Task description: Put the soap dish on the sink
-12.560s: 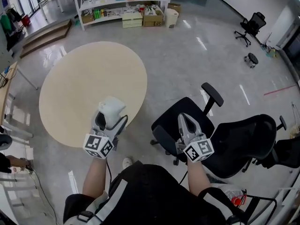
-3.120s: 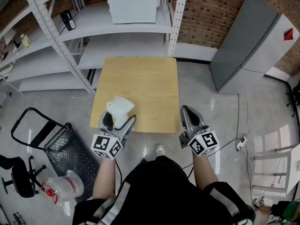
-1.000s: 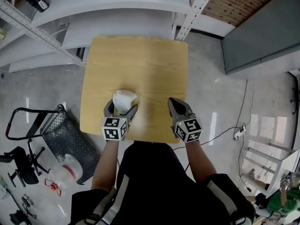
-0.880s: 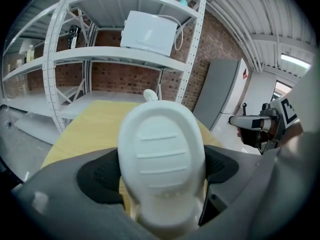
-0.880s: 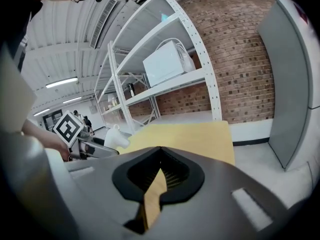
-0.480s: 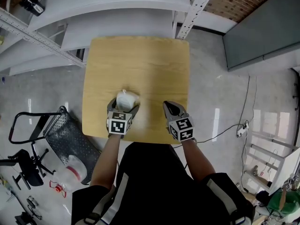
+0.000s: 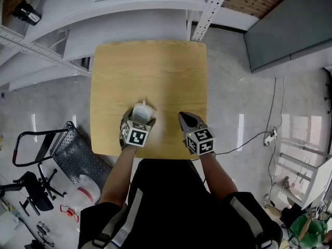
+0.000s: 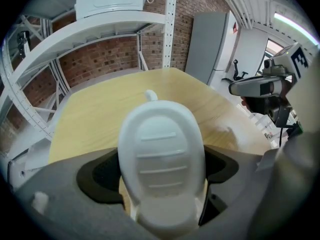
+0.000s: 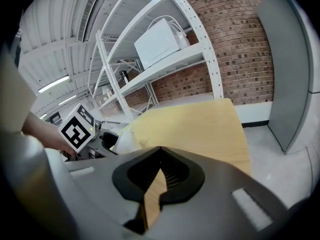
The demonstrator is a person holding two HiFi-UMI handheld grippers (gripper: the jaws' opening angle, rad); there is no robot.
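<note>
Head view: left gripper pinches the white soap dish. The dish sticks out ahead of its jaws, over the near part of the wooden table. Right gripper is just to its right, idle.

Left gripper view: jaws clamp the dish's sides, ribbed face up, probably to carry it level.

Right gripper view: jaws pressed together, empty; dish off to its left.

No sink visible.

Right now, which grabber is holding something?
The left gripper: its jaws clamp the white soap dish. The right gripper is shut and empty.
</note>
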